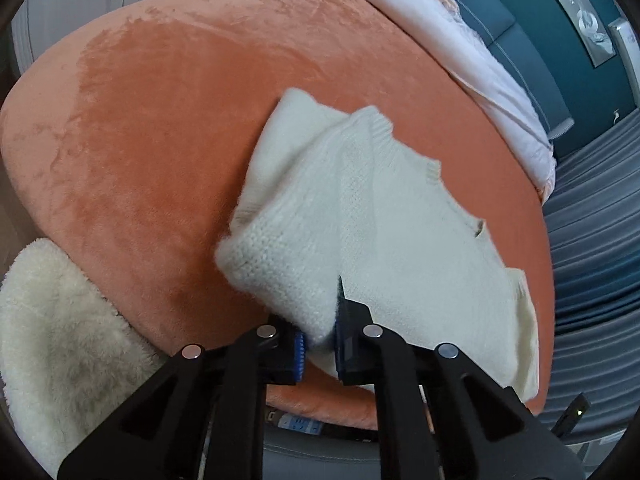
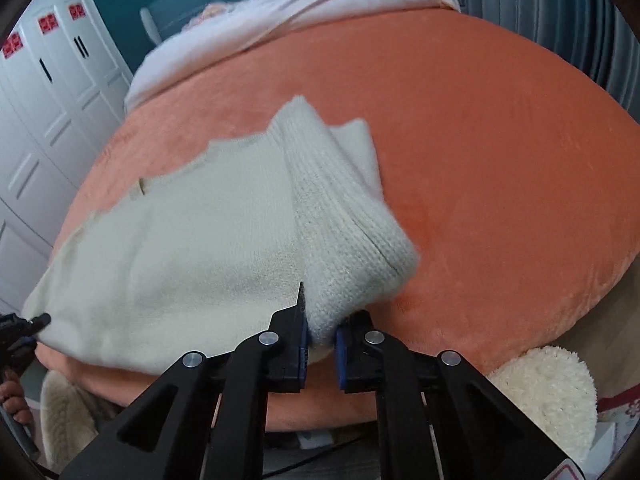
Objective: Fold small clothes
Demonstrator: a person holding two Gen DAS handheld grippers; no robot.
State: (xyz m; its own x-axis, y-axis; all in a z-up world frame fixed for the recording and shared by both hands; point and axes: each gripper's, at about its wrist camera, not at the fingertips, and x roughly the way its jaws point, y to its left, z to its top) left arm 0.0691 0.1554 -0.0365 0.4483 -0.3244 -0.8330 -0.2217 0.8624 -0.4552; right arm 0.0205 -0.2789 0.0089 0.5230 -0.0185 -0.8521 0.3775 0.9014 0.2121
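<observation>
A cream knit sweater [image 1: 400, 220] lies spread on an orange plush bed cover [image 1: 160, 140], with a thick knit fold along one side. In the left wrist view my left gripper [image 1: 320, 344] is shut on the sweater's near edge, beside that fold. In the right wrist view my right gripper [image 2: 322, 340] is shut on the sweater [image 2: 180, 240] at its near edge, where a ribbed fold bunches between the pads. The left gripper [image 2: 38, 320] shows at the far left of that view, at the sweater's other near corner.
The orange cover [image 2: 500, 160] stretches wide around the sweater. A pale duvet [image 2: 300, 4] lies at the bed's far end. A fluffy cream item [image 1: 60, 340] sits off the near edge. White wardrobe doors [image 2: 40, 100] and grey curtains [image 1: 592, 240] flank the bed.
</observation>
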